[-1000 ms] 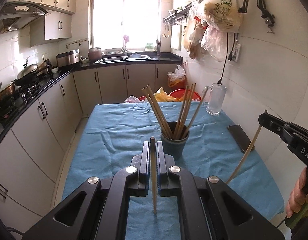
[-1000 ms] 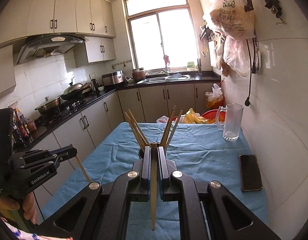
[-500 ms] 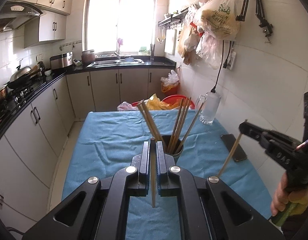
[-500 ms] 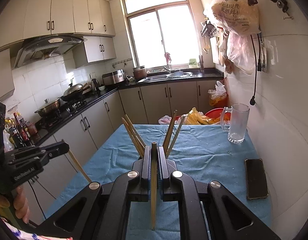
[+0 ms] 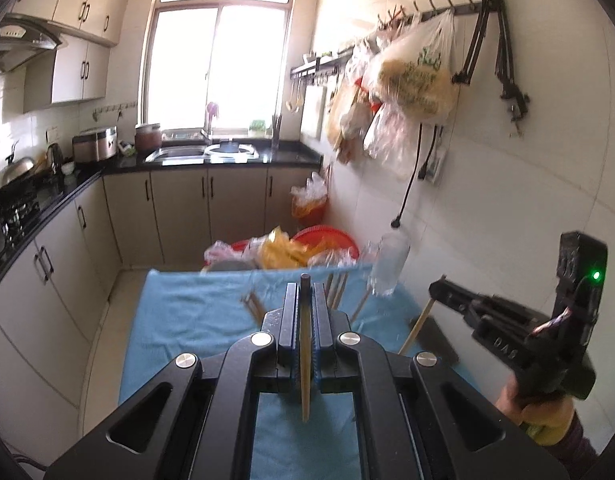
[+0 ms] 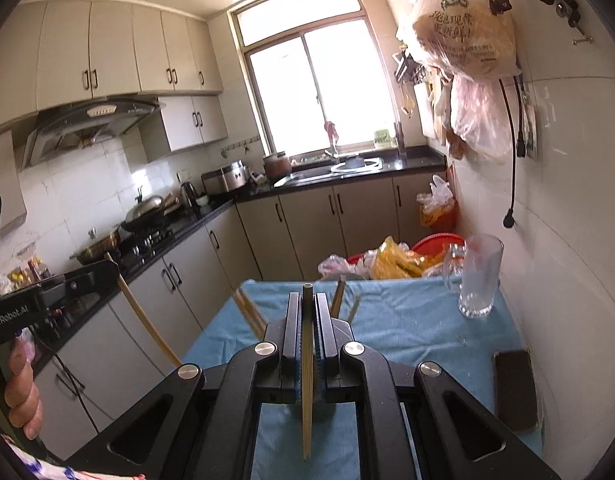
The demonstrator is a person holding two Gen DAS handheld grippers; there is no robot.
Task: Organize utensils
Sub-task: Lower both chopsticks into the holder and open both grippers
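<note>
My left gripper (image 5: 305, 286) is shut on a wooden chopstick (image 5: 305, 360) that runs lengthwise between its jaws and hangs out below them. My right gripper (image 6: 306, 296) grips a second chopstick (image 6: 307, 380) the same way. Each shows in the other's view: the right gripper (image 5: 437, 288) with its chopstick (image 5: 417, 326) slanting down, the left gripper (image 6: 107, 268) with its chopstick (image 6: 147, 324). Both are held above the blue-clothed table (image 6: 407, 320). The cup is hidden behind the jaws; only the tips of the chopsticks in it (image 6: 249, 312) (image 5: 339, 288) stick out.
A glass mug (image 6: 477, 276) stands at the table's far right by the tiled wall, with a dark phone (image 6: 513, 388) nearer along that edge. Beyond the far edge are a red basin (image 6: 439, 240) and plastic bags. Cabinets and a stove line the left side.
Both grippers have risen with their chopsticks still gripped. The cup has dropped behind the jaws in both views, and the left view has tilted up toward the window.
</note>
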